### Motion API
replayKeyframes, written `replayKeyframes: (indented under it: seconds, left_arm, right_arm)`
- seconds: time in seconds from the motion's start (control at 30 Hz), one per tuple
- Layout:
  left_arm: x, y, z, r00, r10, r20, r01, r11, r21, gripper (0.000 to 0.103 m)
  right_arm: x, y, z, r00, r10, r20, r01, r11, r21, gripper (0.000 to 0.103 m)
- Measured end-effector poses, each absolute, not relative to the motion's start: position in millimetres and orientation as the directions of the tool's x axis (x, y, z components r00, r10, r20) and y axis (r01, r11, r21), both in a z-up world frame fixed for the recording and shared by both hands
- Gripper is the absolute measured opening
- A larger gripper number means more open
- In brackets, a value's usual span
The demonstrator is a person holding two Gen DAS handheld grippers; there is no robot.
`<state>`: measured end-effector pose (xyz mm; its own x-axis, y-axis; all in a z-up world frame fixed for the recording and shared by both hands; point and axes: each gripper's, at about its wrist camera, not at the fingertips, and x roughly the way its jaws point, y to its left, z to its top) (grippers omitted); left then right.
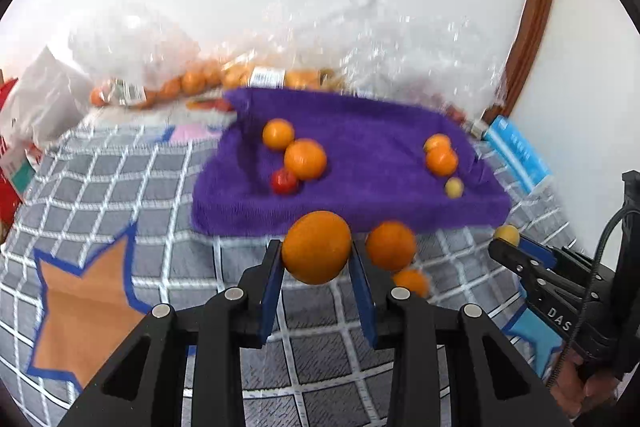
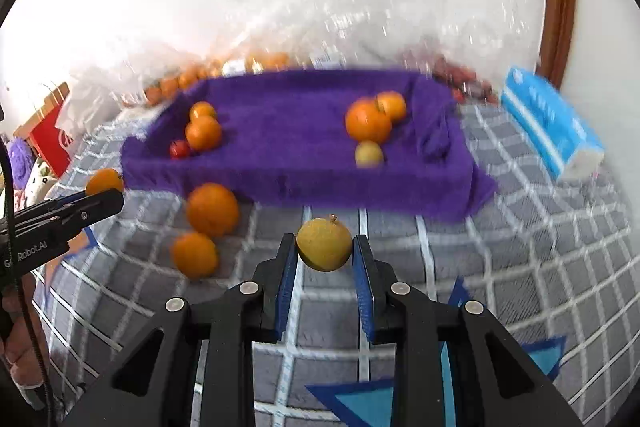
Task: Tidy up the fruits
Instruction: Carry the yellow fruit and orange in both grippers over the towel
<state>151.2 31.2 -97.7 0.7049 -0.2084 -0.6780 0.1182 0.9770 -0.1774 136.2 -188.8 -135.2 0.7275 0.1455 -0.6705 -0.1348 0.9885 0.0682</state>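
- Left wrist view: left tongs (image 1: 317,259) are closed on an orange (image 1: 316,247), blue pads pressing its two sides at the widest part; the fruit is clear of the checked bedspread (image 1: 100,179).
- Two loose oranges (image 1: 391,245) lie on the bedspread just right of the held one. Beyond them is a tray draped in a purple towel (image 1: 360,203), holding oranges at both ends, a small red fruit (image 1: 284,181) and a small yellow one.
- Right tongs appear at the right edge, carrying a yellowish fruit (image 1: 507,235).
- Right wrist view: right tongs (image 2: 325,257) clamp that yellowish round fruit (image 2: 325,245) across its middle, stem up, above the bedspread and in front of the tray.
- A blue tissue pack (image 2: 552,127) lies right of the tray.
- Handling, as judged: both fruits look firm, smooth and round, so liable to roll or slip; grip across the widest part with moderate squeeze and set down low, since they bruise.
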Motion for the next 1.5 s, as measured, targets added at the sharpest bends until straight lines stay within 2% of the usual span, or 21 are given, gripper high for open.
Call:
replayKeyframes:
  seconds: [0.3,0.47,0.63,0.77,1.03,1.5]
  left_arm:
    - [183,47,-62,0.737,-0.198,-0.646,0.070,0.973,-0.218,0.032]
    - [205,42,-49,0.776,-0.184,-0.603,0.070,0.976,-0.208,0.032]
    - [215,44,-67,0.795,-0.183,-0.579,0.068,0.974,-0.215,0.032]
    - [226,49,-85,0.777,-0.165,-0.608,0.044,0.977,-0.209,0.032]
    - [230,60,-91,0.786,-0.169,-0.595,0.025,0.970,-0.241,0.032]
    - [240,77,-105,0.772,-0.166,-0.613,-0.028,0.955,-0.294,0.032]
  right_arm:
    - [163,-187,-84,0.798,0.132,-0.588,-0.127,0.991,0.049,0.028]
    - [191,-189,-74,0.802,0.143,-0.580,-0.135,0.989,0.057,0.028]
    - [211,-184,-90,0.795,0.170,-0.583,-0.165,0.984,0.063,0.028]
    - [223,-186,-107,0.778,0.167,-0.606,-0.162,0.985,0.063,0.028]
    - [221,-226,-99,0.818,0.129,-0.561,-0.083,0.991,0.106,0.028]
    - [240,-230,-132,0.753,0.115,-0.648,-0.063,0.993,0.102,0.028]
